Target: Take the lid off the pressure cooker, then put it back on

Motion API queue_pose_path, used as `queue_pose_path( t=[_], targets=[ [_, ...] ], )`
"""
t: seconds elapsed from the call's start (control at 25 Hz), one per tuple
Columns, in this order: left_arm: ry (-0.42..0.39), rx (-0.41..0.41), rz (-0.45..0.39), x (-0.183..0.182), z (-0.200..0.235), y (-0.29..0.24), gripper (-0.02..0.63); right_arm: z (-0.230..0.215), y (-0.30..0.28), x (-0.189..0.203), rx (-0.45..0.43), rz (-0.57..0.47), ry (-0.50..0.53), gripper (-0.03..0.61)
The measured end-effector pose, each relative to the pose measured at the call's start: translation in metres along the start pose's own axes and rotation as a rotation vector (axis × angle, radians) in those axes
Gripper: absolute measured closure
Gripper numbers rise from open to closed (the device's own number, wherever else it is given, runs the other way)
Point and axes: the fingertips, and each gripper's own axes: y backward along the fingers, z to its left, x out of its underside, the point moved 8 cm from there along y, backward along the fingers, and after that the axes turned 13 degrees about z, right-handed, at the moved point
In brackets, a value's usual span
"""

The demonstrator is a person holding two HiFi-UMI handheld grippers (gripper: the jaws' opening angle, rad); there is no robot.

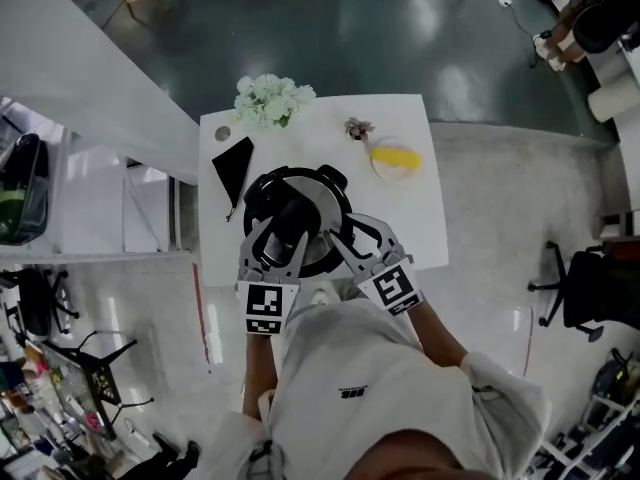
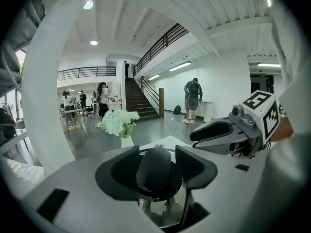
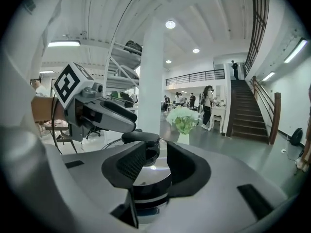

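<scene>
The pressure cooker (image 1: 262, 192) stands on the white table (image 1: 425, 218), lid (image 1: 324, 206) on, with flowers (image 1: 270, 98) at its 11 o'clock. The left gripper (image 1: 284, 230) has its jaws slightly apart astride the lid's black handle (image 2: 156, 174), without visibly squeezing it. At the cooker's 5 o'clock, the right gripper (image 3: 156, 161) has its jaws apart over the lid's rim.

Round steel pressure cooker (image 1: 318, 260), upright on the white desk (image 1: 320, 133), about midway across and nearer the desk's near edge. Lid (image 1: 328, 216) on top, level, shiny steel with a dark rim, apparently seated on the pot. Long black handle (image 1: 287, 223) over the lid, running from its centre out toward the desk's near-left corner; in the left gripper view, handle (image 2: 155, 171) rounded at its end. Black knob (image 3: 141, 139) raised at the lid's rim, on the side toward the desk's far edge.
</scene>
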Motion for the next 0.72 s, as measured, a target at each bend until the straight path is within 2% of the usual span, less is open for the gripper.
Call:
queue_pose_path(
  t=[0.16, 0.32, 0.72],
  targets=[
    [0.017, 0.03, 0.04, -0.002, 0.003, -0.01, 0.336, -0.01, -0.008, 0.0, -0.055, 0.009, 0.016, 0.443],
    [-0.01, 0.041, 0.114, -0.001, 0.004, -0.022, 0.314, -0.017, -0.014, 0.001, -0.112, 0.017, 0.032, 0.443],
    [-0.059, 0.09, 0.213, 0.001, 0.008, -0.047, 0.313, -0.027, -0.026, 0.006, -0.175, 0.032, 0.037, 0.443]
  ],
)
